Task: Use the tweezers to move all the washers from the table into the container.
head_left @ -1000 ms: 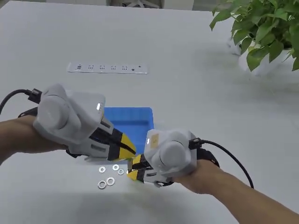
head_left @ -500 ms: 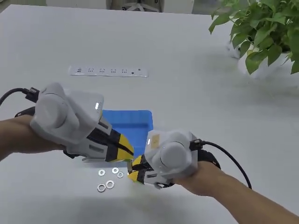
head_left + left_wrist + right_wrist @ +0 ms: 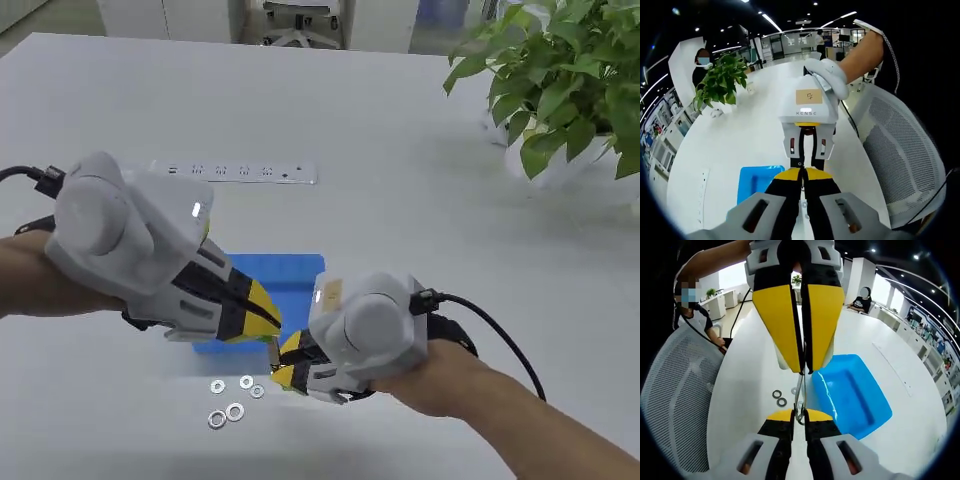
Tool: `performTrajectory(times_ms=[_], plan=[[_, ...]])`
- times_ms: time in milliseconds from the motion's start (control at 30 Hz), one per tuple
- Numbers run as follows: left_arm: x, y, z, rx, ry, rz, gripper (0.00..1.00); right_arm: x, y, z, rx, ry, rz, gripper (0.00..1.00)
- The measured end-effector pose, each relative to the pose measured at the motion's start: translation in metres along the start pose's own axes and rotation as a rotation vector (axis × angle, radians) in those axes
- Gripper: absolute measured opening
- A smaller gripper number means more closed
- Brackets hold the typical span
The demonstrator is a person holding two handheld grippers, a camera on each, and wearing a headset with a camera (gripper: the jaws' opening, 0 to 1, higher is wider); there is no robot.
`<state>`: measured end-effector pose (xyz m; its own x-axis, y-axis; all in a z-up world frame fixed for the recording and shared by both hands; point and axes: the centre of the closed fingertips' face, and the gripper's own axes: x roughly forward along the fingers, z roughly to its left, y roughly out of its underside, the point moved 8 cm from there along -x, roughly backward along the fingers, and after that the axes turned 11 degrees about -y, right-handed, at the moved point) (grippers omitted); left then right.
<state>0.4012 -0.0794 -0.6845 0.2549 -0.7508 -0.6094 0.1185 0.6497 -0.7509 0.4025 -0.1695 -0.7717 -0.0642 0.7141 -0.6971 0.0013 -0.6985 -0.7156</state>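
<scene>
On the white table (image 3: 420, 170), a blue container (image 3: 292, 276) sits just behind the grippers. The left gripper (image 3: 268, 325) and right gripper (image 3: 278, 362) meet tip to tip, both clenched on the tweezers (image 3: 799, 399). The washers (image 3: 234, 411) lie loose on the table near the container's front edge.

left hand-held gripper (image 3: 264, 324): jaws closed | right hand-held gripper (image 3: 281, 363): closed (tips facing)

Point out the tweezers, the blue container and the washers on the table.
tweezers (image 3: 799, 395): right gripper view, on the thin metal shaft running between the two pairs of jaws.
container (image 3: 856, 392): right gripper view, on its bare blue inner floor.
washers (image 3: 235, 411): head view, on one ring of the loose cluster.
</scene>
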Motion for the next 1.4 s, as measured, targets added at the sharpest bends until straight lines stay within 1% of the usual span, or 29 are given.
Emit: performTrajectory(times_ms=[300,433,600,867,1033,1200,1400], plan=[[-0.014,-0.013,0.009,0.034,-0.016,0.002,0.06,-0.012,-0.016,-0.004,-0.016,0.024,-0.004,0.10],[-0.017,-0.017,0.014,0.042,-0.023,-0.001,0.06,-0.018,-0.023,-0.010,-0.031,0.037,0.002,0.10],[-0.018,-0.021,0.023,0.055,-0.032,-0.001,0.05,-0.022,-0.026,-0.019,-0.040,0.045,-0.002,0.10],[-0.014,-0.022,0.039,0.077,-0.040,-0.001,0.05,-0.025,-0.026,-0.037,-0.047,0.056,-0.007,0.10],[-0.009,-0.020,0.049,0.086,-0.039,0.001,0.05,-0.026,-0.024,-0.048,-0.047,0.059,-0.007,0.10],[-0.001,-0.016,0.059,0.092,-0.034,0.007,0.05,-0.023,-0.020,-0.060,-0.035,0.057,-0.014,0.10],[0.009,-0.008,0.066,0.089,-0.028,0.014,0.05,-0.018,-0.012,-0.071,-0.024,0.043,-0.005,0.10]])
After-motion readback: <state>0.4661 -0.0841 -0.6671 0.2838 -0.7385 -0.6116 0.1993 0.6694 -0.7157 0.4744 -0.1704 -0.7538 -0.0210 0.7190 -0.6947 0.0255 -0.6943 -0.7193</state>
